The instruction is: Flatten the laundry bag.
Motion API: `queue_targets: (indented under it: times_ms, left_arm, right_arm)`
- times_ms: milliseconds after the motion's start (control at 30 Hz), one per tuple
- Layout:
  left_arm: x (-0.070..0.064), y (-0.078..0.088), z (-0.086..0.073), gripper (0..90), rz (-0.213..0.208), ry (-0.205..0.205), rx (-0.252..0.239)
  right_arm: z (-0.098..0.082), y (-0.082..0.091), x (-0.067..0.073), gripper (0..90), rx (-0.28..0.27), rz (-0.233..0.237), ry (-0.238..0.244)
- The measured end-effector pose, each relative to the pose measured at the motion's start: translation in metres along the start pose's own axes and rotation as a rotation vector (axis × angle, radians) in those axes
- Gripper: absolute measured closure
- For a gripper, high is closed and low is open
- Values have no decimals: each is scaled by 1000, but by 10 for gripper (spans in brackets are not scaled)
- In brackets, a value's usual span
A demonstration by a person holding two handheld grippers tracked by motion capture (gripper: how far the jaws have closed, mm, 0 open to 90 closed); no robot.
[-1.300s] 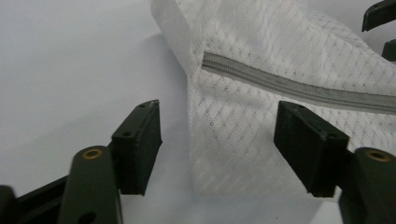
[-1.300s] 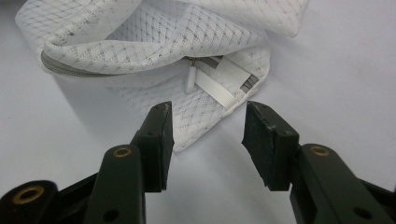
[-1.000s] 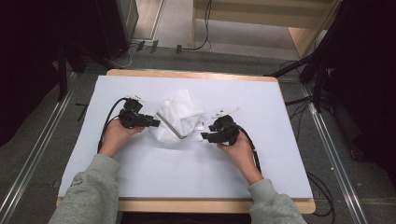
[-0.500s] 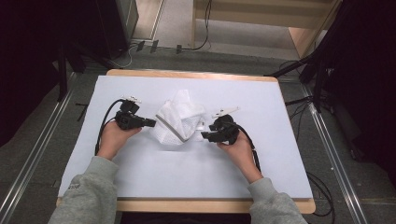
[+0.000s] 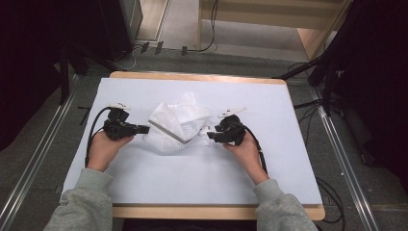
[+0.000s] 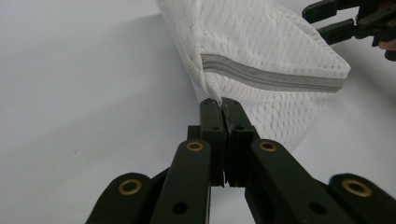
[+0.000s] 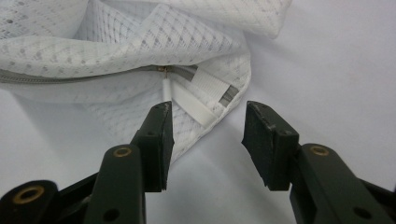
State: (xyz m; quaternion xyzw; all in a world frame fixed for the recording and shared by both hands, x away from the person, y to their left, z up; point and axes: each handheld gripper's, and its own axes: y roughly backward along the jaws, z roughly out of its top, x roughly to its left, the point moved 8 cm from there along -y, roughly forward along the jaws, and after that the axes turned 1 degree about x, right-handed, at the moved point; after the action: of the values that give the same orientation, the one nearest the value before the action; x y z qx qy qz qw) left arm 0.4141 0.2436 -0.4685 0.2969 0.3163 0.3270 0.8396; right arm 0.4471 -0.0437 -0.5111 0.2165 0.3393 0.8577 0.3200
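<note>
White mesh bag (image 5: 177, 125) lies on counter (image 5: 192, 183). Left gripper (image 6: 223, 106) fingers clamped on its corner; right gripper (image 7: 208, 121) fingers apart, closing slightly, beside zipper pull (image 7: 166, 86).

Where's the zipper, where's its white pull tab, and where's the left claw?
zipper (image 6: 275, 79), left gripper view, middle of the grey strip
white pull tab (image 7: 189, 106), right gripper view, middle of the tab
left claw (image 6: 223, 105), left gripper view, closed tips pinching the mesh bag's corner

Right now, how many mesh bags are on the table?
1. A white mesh bag lies mid-table between the grippers; the left gripper pinches its zipper-end corner, the right gripper sits open at its other end. Nothing suggests another underneath.
</note>
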Motion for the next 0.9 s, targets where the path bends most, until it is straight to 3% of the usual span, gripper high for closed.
queue_targets:
  times_ms: [400, 667, 733, 900]
  left_arm:
    - [4, 15, -24, 898, 33, 53, 9]
    - [8, 22, -42, 897, 51, 89, 30]
    - [9, 22, -46, 897, 55, 95, 38]
    - [12, 24, -52, 897, 65, 115, 45]
  right_arm:
    - [15, -14, -4, 562, -14, 11, 3]
    - [21, -35, 2, 535, 33, 38, 20]
    - [21, -40, 4, 554, 43, 39, 31]
    - [25, -43, 11, 744, 54, 55, 49]
